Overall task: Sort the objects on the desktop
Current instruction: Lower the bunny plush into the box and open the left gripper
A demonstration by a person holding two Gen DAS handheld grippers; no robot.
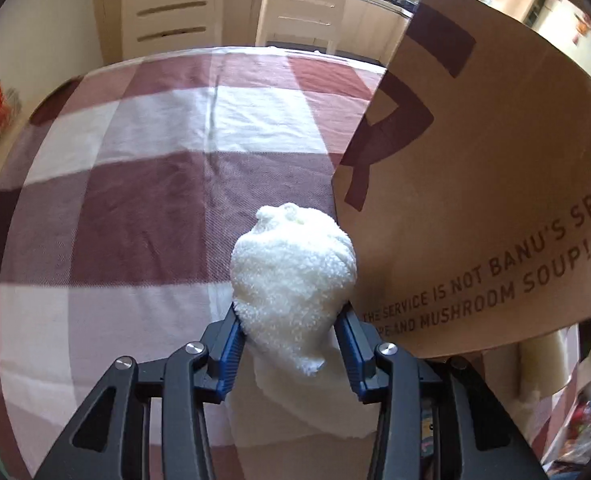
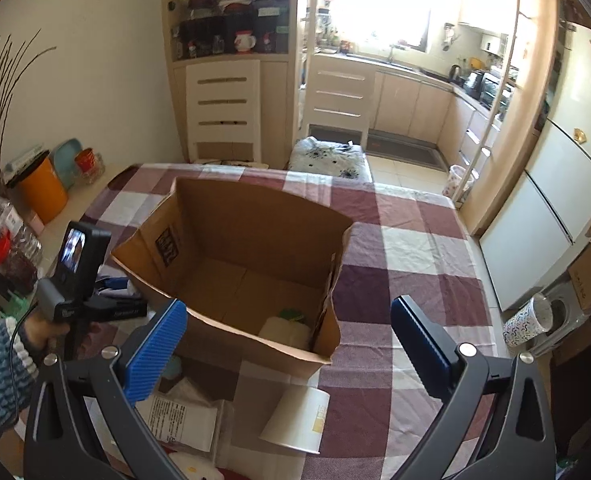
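A white fluffy plush item [image 1: 291,272] sits between the blue pads of my left gripper [image 1: 289,310], which is shut on its lower part, just left of the brown cardboard box [image 1: 475,160]. In the right wrist view the open-topped box [image 2: 231,248] stands on the checked tablecloth [image 2: 407,264] and holds a white roll [image 2: 285,330] beside something green. My right gripper [image 2: 287,306] hangs open and empty over the box's near rim. A white paper cup [image 2: 295,420] lies on its side in front of the box, and a white printed packet [image 2: 183,420] lies to its left.
A person's hand [image 2: 43,332] grips the left tool at the box's left side. An orange bin [image 2: 43,192], bottles [image 2: 11,232] and jars stand on the side counter at the left. Two white chairs [image 2: 223,112] stand beyond the table's far edge. A fridge [image 2: 555,200] is at the right.
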